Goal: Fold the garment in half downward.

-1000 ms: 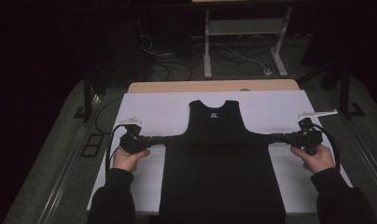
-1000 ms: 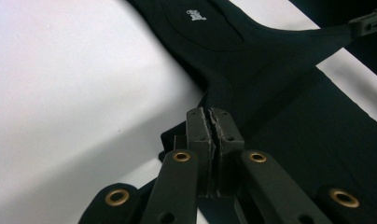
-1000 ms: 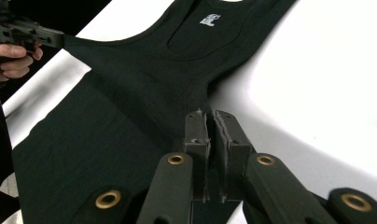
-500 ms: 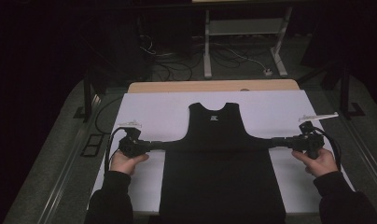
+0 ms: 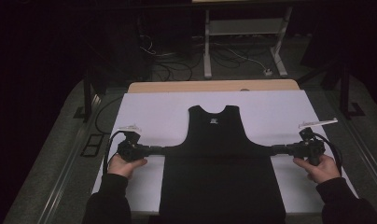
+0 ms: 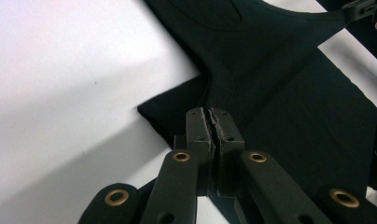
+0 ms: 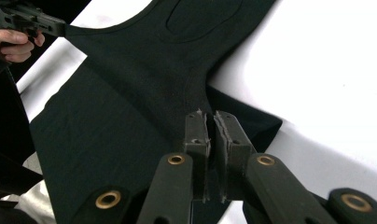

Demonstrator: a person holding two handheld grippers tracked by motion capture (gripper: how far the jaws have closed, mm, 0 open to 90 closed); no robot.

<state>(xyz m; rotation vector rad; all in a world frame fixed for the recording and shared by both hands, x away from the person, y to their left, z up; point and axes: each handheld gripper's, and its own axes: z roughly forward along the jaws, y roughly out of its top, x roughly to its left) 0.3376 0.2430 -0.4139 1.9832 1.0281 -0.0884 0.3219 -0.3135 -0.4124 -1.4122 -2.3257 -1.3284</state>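
Note:
A black sleeveless top [image 5: 214,154] lies flat on the white sheet [image 5: 149,112], neck toward the far side, with its lower part hanging over the front edge. My left gripper [image 5: 161,149] is shut on the top's left side below the armhole, and my right gripper [image 5: 274,149] is shut on its right side at the same height. The cloth is stretched taut between them. In the left gripper view the jaws [image 6: 209,112] pinch the black fabric [image 6: 280,93]. In the right gripper view the jaws [image 7: 206,114] clamp the fabric [image 7: 140,93], with the left gripper [image 7: 56,25] far off.
A strip of wooden tabletop [image 5: 214,86] shows beyond the sheet. On the dark floor behind stand a metal frame [image 5: 207,46] and loose cables [image 5: 177,65]. Black posts [image 5: 87,93] flank the table. White sheet lies bare on both sides of the top.
Both grippers and the top between them have shifted slightly toward the front edge of the table. Both grips hold as before.

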